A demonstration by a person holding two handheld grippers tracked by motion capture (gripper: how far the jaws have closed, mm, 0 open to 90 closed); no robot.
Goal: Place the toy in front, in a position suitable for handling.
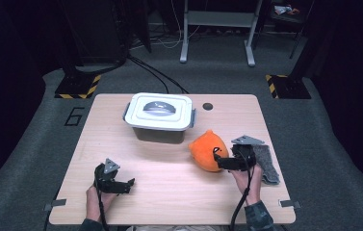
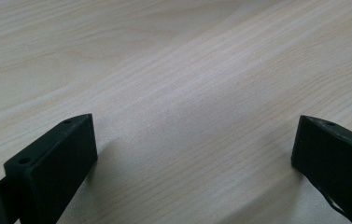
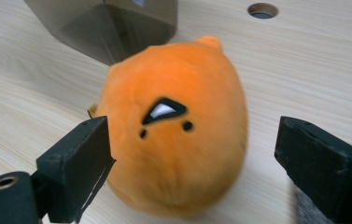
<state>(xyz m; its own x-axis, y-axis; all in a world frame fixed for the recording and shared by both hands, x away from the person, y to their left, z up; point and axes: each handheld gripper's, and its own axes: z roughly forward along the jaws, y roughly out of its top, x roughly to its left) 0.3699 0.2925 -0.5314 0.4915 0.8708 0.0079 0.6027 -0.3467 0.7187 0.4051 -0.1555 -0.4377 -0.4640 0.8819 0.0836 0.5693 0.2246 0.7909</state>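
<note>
An orange round plush toy (image 1: 208, 150) lies on the wooden table (image 1: 169, 192), right of centre. Its stitched face (image 3: 164, 114) looks toward my right gripper (image 1: 220, 160), which stands open right against the toy's near right side. In the right gripper view the plush toy (image 3: 176, 126) sits between the two spread jaws; the left jaw is close to its side, the right jaw well apart. My left gripper (image 1: 129, 183) is open low over bare wood at the front left, and its own view has nothing between the jaws (image 2: 194, 154).
A lidded plastic box (image 1: 160, 115) with a white lid and grey handle stands at the back centre. A grey cloth (image 1: 265, 163) lies at the right edge, beside my right hand. A round cable hole (image 1: 208, 106) sits behind the toy.
</note>
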